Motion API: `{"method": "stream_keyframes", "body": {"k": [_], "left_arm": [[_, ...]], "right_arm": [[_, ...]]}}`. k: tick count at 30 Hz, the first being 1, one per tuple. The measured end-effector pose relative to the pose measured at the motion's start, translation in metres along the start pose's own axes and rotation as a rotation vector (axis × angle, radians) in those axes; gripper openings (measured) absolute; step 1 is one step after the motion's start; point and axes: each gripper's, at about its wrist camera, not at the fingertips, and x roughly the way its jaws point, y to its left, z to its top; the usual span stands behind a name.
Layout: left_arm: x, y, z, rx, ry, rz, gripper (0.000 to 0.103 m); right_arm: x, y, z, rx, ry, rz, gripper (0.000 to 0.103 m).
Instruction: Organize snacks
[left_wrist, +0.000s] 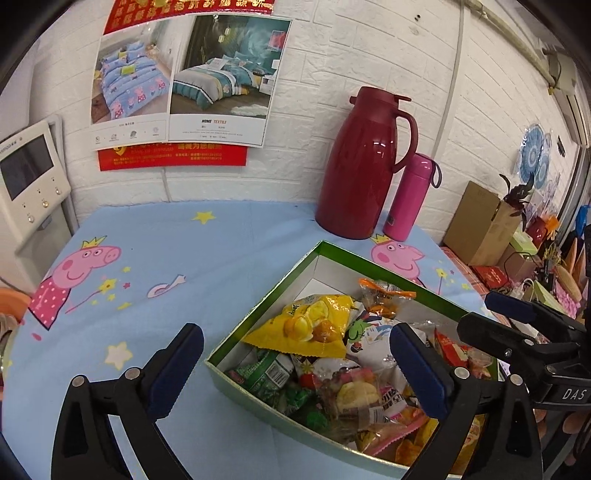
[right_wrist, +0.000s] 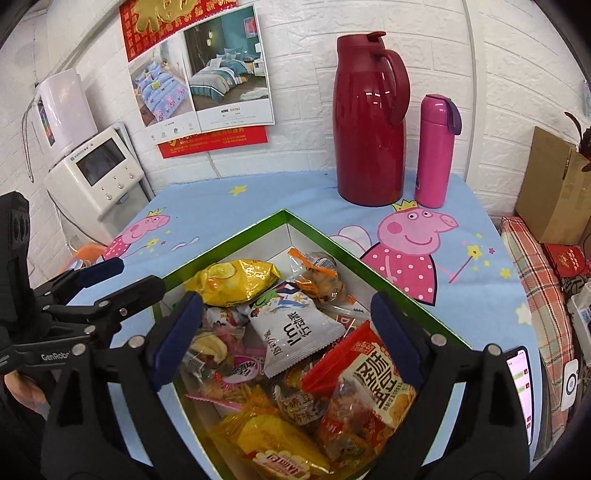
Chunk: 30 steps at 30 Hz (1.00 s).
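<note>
A green-rimmed cardboard box (left_wrist: 258, 299) (right_wrist: 221, 240) sits on the table, filled with several snack packets. Among them are a yellow chip bag (left_wrist: 310, 325) (right_wrist: 232, 280), a white packet (right_wrist: 295, 332), an orange-topped clear packet (left_wrist: 384, 295) (right_wrist: 317, 277) and a red-and-clear packet (right_wrist: 369, 380). My left gripper (left_wrist: 299, 369) hangs open over the box's near left corner, with nothing between its pads. My right gripper (right_wrist: 288, 332) is open above the middle of the box, also holding nothing. Each gripper shows at the edge of the other's view.
A dark red thermos jug (left_wrist: 364, 166) (right_wrist: 369, 122) and a pink flask (left_wrist: 408, 195) (right_wrist: 434, 151) stand at the table's back edge by the wall. The table wears a blue cartoon-pig cloth (left_wrist: 147, 258). A white appliance (right_wrist: 96, 177) stands left; cardboard boxes (left_wrist: 476, 229) and a phone (right_wrist: 519, 387) lie right.
</note>
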Motion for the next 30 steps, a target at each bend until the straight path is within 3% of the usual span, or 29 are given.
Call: {"method": "stream_keyframes", "body": {"k": [3, 12, 15, 18, 30], "left_arm": [[-0.025, -0.006, -0.007, 0.023, -0.022, 0.02, 0.102], [-0.096, -0.015, -0.056, -0.007, -0.023, 0.041, 0.102], [-0.113, -0.019, -0.081, -0.005, -0.016, 0.085, 0.103], [-0.126, -0.027, -0.104, 0.014, -0.026, 0.127, 0.103], [-0.146, -0.047, -0.182, 0.06, 0.036, 0.149, 0.103]], "right_arm": [[-0.027, 0.006, -0.009, -0.004, -0.03, -0.004, 0.102], [-0.117, 0.024, -0.067, -0.015, -0.137, -0.088, 0.102], [-0.138, 0.027, -0.091, 0.0, -0.159, -0.113, 0.102], [-0.149, 0.03, -0.114, 0.021, -0.155, -0.139, 0.102], [-0.148, 0.042, -0.196, 0.021, -0.081, -0.256, 0.102]]}}
